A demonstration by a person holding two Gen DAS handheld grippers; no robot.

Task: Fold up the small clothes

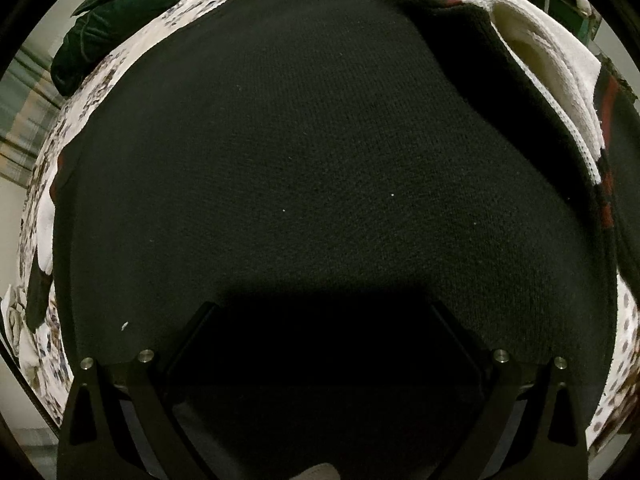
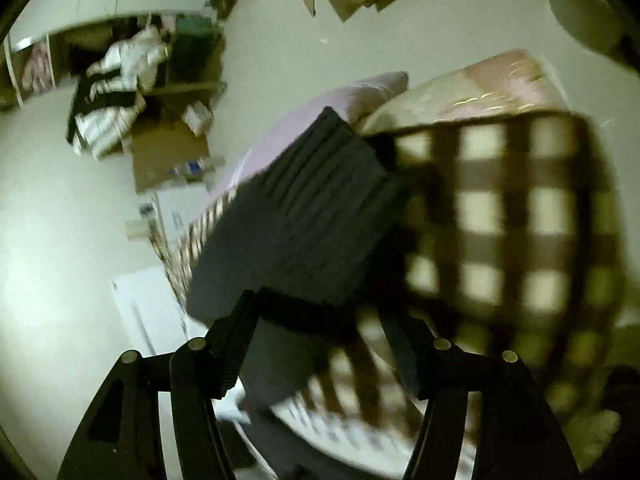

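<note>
In the left wrist view a black knit garment [image 1: 304, 152] fills almost the whole frame, lying on a floral bedsheet [image 1: 132, 44]. A white lining with red and black trim [image 1: 552, 80] shows at its upper right. My left gripper [image 1: 320, 320] hovers close over the cloth with its jaws wide apart and nothing between them. In the right wrist view, blurred by motion, my right gripper [image 2: 324, 316] stands open just below a folded dark grey ribbed cloth [image 2: 304, 224]. A brown and cream checked cloth [image 2: 504, 216] lies to its right.
A dark green velvet pillow [image 1: 120, 20] lies at the bed's upper left. The right wrist view shows pink pillows [image 2: 320, 116], a pale floor, flattened cardboard [image 2: 168, 156] and a heap of clothes [image 2: 116, 80] by a shelf.
</note>
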